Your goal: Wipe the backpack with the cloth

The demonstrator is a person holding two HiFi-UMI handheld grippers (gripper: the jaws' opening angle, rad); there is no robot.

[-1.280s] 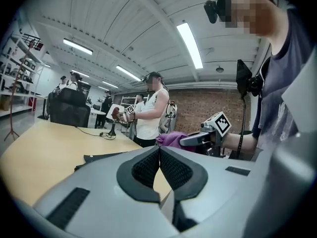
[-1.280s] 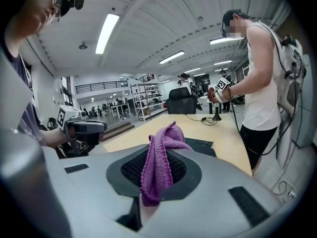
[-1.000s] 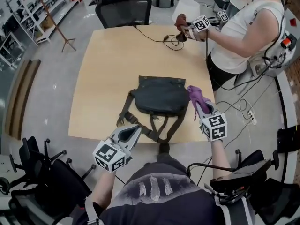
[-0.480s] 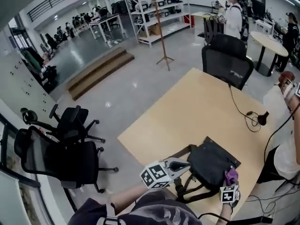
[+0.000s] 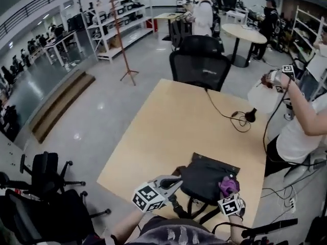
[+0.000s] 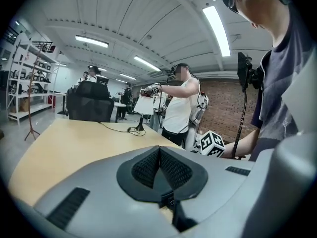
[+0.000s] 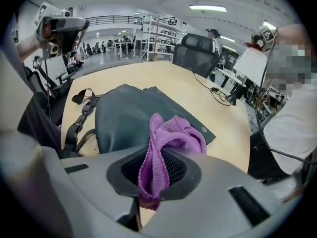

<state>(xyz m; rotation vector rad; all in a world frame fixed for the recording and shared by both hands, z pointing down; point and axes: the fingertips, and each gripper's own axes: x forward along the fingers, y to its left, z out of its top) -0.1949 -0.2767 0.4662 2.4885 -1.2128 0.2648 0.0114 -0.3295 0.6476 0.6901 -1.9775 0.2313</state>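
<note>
Mostly the head view had swung; both grippers stayed at the near edge of the backpack (image 5: 203, 176). The right gripper (image 5: 228, 192) pinched a soft, folded purple cloth (image 5: 228, 185) over its near right corner. The left gripper (image 5: 176, 180), pressed together on nothing, hung at its near left. The backpack's smooth dark flap lay on the wooden surface (image 5: 173, 121) and probably needed flat, overlapping strokes.
</note>
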